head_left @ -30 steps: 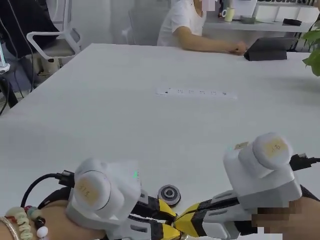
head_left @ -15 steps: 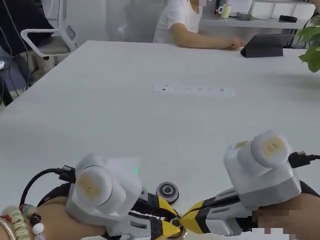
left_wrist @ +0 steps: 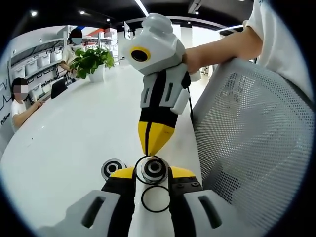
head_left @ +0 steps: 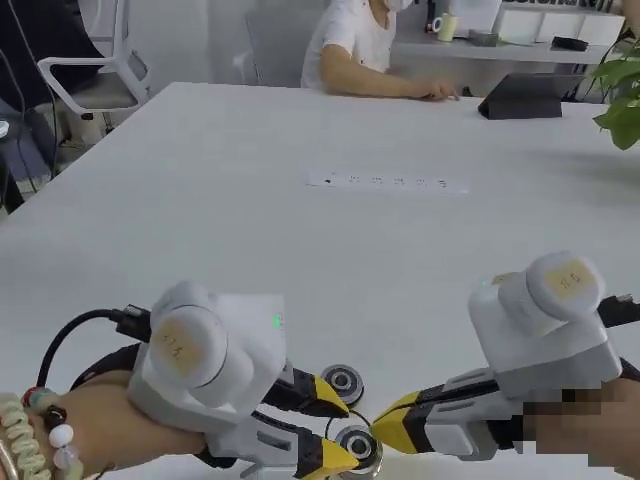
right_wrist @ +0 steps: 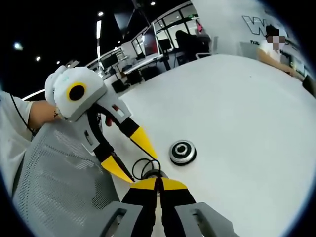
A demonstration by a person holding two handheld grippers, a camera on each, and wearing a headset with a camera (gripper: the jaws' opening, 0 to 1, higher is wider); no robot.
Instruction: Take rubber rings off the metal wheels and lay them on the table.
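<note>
While the white table [head_left: 300, 240] stretches wide, the left gripper [left_wrist: 153, 173] clamps a metal wheel [left_wrist: 153, 168] at its near edge. The right gripper [right_wrist: 158, 181] is pinched tight on that wheel's rubber ring [left_wrist: 143, 159], with a loose ring [left_wrist: 142, 199] lying beneath.

One wheel [left_wrist: 152, 169], silver with dark hub, close to table [head_left: 300, 250] edge; thin black ring [left_wrist: 136, 170] slack around it, partly off. Second wheel [left_wrist: 113, 169] flat, farther from edge, rubber still on. Loose ring [left_wrist: 142, 199] flat beside edge.
</note>
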